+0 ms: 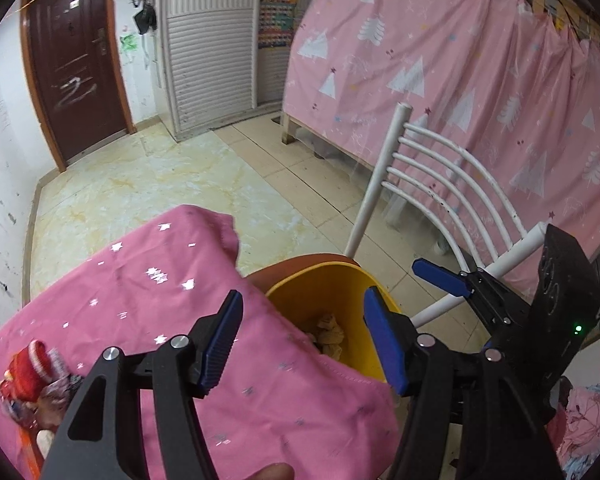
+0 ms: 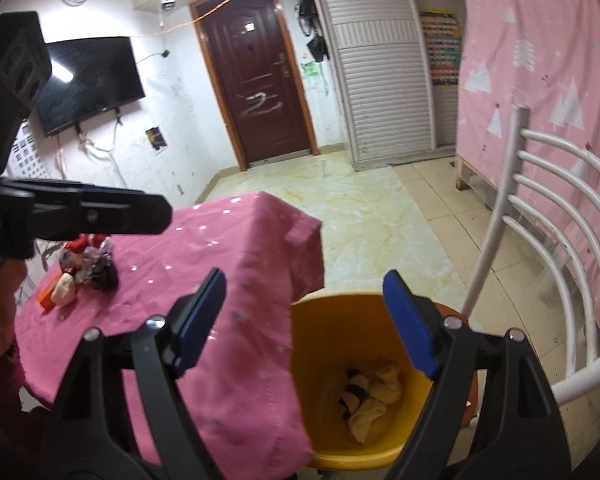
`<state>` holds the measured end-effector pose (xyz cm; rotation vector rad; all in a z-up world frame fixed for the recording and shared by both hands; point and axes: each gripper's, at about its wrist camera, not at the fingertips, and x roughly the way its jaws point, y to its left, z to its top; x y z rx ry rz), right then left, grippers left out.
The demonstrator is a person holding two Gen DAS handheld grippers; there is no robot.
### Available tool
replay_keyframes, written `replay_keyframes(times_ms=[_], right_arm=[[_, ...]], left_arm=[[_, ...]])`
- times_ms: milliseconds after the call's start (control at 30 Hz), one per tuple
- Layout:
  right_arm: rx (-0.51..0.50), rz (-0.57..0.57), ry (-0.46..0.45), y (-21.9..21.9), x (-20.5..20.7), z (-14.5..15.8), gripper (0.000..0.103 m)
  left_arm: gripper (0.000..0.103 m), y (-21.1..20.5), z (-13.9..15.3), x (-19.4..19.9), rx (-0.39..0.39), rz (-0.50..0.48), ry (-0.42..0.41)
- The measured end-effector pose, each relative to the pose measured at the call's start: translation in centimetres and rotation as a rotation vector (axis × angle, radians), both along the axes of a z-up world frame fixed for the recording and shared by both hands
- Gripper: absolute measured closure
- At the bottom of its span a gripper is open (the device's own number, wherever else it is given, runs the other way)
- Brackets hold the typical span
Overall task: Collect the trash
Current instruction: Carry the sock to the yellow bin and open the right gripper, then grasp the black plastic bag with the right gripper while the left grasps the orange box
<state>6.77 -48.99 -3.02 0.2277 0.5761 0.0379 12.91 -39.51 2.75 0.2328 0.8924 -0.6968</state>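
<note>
A yellow bin (image 1: 336, 284) (image 2: 340, 320) stands on the seat of a chair beside the table, with crumpled yellowish and dark trash (image 2: 370, 398) (image 1: 330, 332) lying in its bottom. My left gripper (image 1: 304, 312) hangs open over the bin's near edge and the cloth's edge, nothing between its blue pads. My right gripper (image 2: 306, 296) is open above the bin as well, empty. The right gripper (image 1: 440, 280) also shows in the left wrist view at the right, its jaws apart. A small pile of leftover items (image 2: 86, 266) (image 1: 32, 376) lies on the pink tablecloth (image 2: 228, 264) (image 1: 140, 288).
A white metal chair back (image 1: 432, 176) (image 2: 560, 216) rises right of the bin. A pink curtain (image 1: 460, 72) hangs behind it. A brown door (image 2: 256, 80), a slatted wardrobe (image 2: 376, 72) and a wall television (image 2: 88, 84) stand across the tiled floor (image 2: 364, 216).
</note>
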Motion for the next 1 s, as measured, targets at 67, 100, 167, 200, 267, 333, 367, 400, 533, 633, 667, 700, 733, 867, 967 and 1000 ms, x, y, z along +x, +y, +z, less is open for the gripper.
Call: replay_keyframes(times_ms=[67, 100, 167, 200, 267, 333, 367, 400, 533, 633, 667, 700, 733, 867, 967, 1000], right_arm=[[-0.007, 0.018, 0.001, 1.1, 0.5, 0.2, 0.023], [-0.013, 0.034, 0.002, 2.0, 0.8, 0.4, 0.022], [-0.021, 0.062, 0.002, 3.4, 1.2, 0.6, 0.022], [-0.026, 0.079, 0.002, 4.3, 1.6, 0.7, 0.022], [-0.033, 0.108, 0.003, 5.8, 2.3, 1.0, 0.022], [-0.042, 0.139, 0.006, 7.5, 3.0, 1.2, 0.021], [-0.045, 0.153, 0.008, 8.1, 3.2, 1.3, 0.021], [-0.05, 0.173, 0.013, 9.1, 3.7, 1.3, 0.021], [-0.067, 0.231, 0.028, 12.1, 4.9, 1.3, 0.02], [-0.081, 0.272, 0.042, 14.3, 5.7, 1.3, 0.02], [-0.087, 0.284, 0.048, 14.9, 6.0, 1.2, 0.02], [-0.095, 0.297, 0.055, 15.7, 6.4, 1.2, 0.02], [-0.1, 0.311, 0.063, 16.4, 6.7, 1.1, 0.02], [-0.118, 0.356, 0.08, 19.1, 7.8, 1.0, 0.02], [-0.131, 0.389, 0.093, 21.1, 8.6, 0.8, 0.02], [-0.134, 0.399, 0.098, 21.6, 8.8, 0.7, 0.019]], left_arm=[[0.048, 1.6, 0.5, 0.1, -0.009, 0.02, -0.007], [0.048, 2.5, 0.8, 0.2, -0.011, 0.031, -0.013], [0.048, 4.3, 1.2, 0.4, -0.015, 0.057, -0.019], [0.048, 5.0, 1.3, 0.4, -0.017, 0.066, -0.021], [0.048, 7.0, 1.6, 0.6, -0.017, 0.092, -0.034], [0.048, 8.6, 1.9, 0.7, -0.012, 0.112, -0.046], [0.048, 9.7, 2.1, 0.8, -0.006, 0.126, -0.055], [0.048, 10.7, 2.2, 0.9, -0.001, 0.14, -0.065], [0.048, 15.3, 2.6, 1.4, 0.016, 0.2, -0.095], [0.048, 18.8, 2.7, 1.9, 0.027, 0.252, -0.107], [0.048, 20.0, 2.7, 2.1, 0.03, 0.269, -0.108], [0.048, 21.1, 2.6, 2.3, 0.035, 0.284, -0.109], [0.048, 21.8, 2.5, 2.4, 0.039, 0.295, -0.109], [0.048, 25.5, 2.1, 2.9, 0.044, 0.336, -0.11], [0.048, 27.8, 1.6, 3.0, 0.051, 0.355, -0.107], [0.048, 28.4, 1.5, 3.0, 0.053, 0.36, -0.106]])
